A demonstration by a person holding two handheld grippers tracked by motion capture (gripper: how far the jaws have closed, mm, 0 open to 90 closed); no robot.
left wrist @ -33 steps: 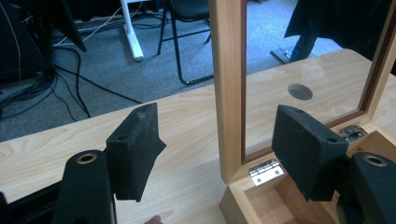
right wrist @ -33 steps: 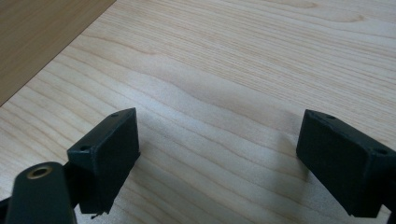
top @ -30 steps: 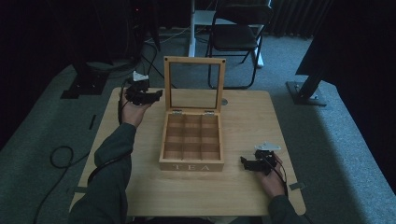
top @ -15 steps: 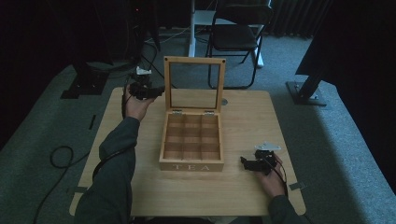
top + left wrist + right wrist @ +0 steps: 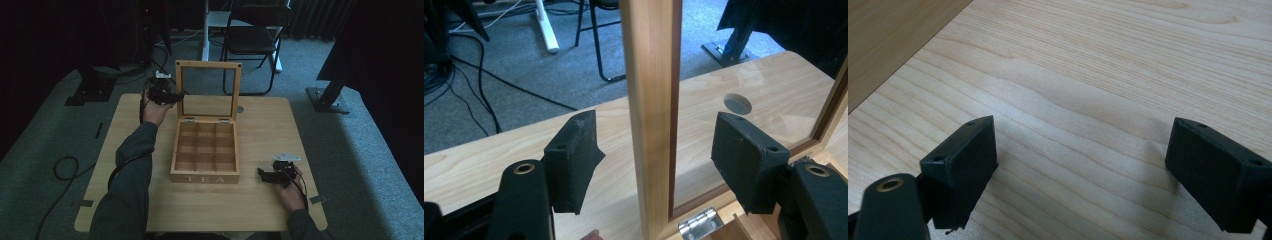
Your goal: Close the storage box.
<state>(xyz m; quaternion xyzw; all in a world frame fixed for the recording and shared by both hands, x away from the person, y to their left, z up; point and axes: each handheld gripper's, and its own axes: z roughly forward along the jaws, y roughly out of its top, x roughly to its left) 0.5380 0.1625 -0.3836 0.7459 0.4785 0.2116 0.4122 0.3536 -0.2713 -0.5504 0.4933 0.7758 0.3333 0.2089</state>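
A wooden tea box point(image 5: 205, 172) marked TEA stands open mid-table, its several compartments empty. Its glass-paned lid point(image 5: 207, 66) is upright at the back. My left gripper point(image 5: 175, 95) is at the lid's left edge; in the left gripper view it is open point(image 5: 659, 150), with the lid's wooden side rail point(image 5: 649, 75) between the two jaws and touching neither. My right gripper point(image 5: 261, 173) lies low on the table to the right of the box's front corner. In the right gripper view it is open point(image 5: 1080, 160) over bare wood, holding nothing.
The light wooden table point(image 5: 265, 130) has a round hole point(image 5: 240, 108) behind the lid. A folding chair point(image 5: 255, 40), a white stand leg and cables are on the carpet beyond. A dark stand base point(image 5: 327, 100) sits off the table's right corner.
My left gripper has moved a little to the right, up to the lid's left edge. The right gripper has stayed still.
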